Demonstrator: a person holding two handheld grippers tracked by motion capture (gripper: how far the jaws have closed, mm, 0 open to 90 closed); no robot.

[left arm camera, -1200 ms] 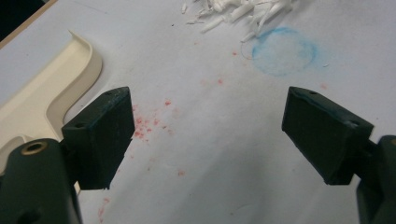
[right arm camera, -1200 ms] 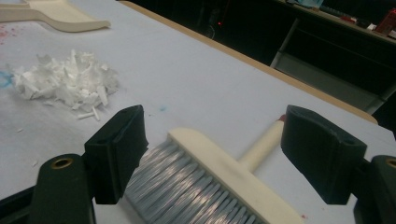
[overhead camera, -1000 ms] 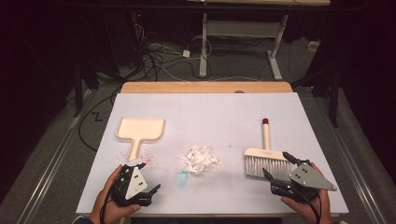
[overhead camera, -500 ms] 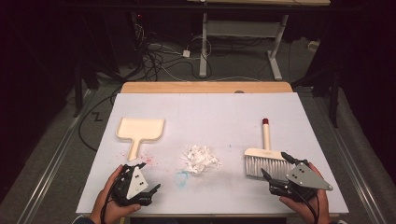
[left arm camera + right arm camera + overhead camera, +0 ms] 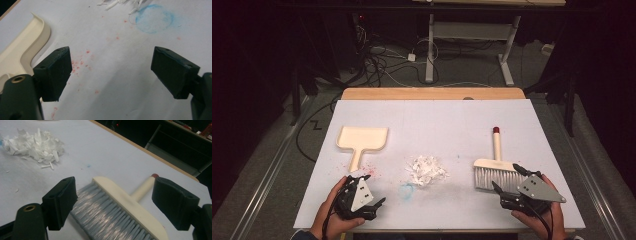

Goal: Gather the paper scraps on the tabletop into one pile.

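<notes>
Looking down, high view: a cream dustpan [image 5: 361,141] lies left on the white bench [image 5: 437,115], a brush [image 5: 495,167] lies right, and a heap of paper scraps [image 5: 426,170] sits between them.
Left tongs, high view: the left tongs [image 5: 371,191] rest near the bench's front edge, just short of the dustpan's handle, touching nothing.
Right tongs, high view: the right tongs [image 5: 508,179] sit just before the brush's bristles.
Left gripper view: jaws spread wide and empty over bare bench; the dustpan [image 5: 22,47] lies beside the left jaw, apart from it.
Right gripper view: jaws spread wide, empty, with the brush [image 5: 120,205] lying between and beyond them; its bristles point toward the camera and its red-tipped handle points away.
Handling, a judgement: the brush looks light, with a stiff head and handle and soft bristles that would give; take it by the handle. The dustpan looks light, rigid and smooth; grip its handle. The scraps are loose and easily scattered.
</notes>
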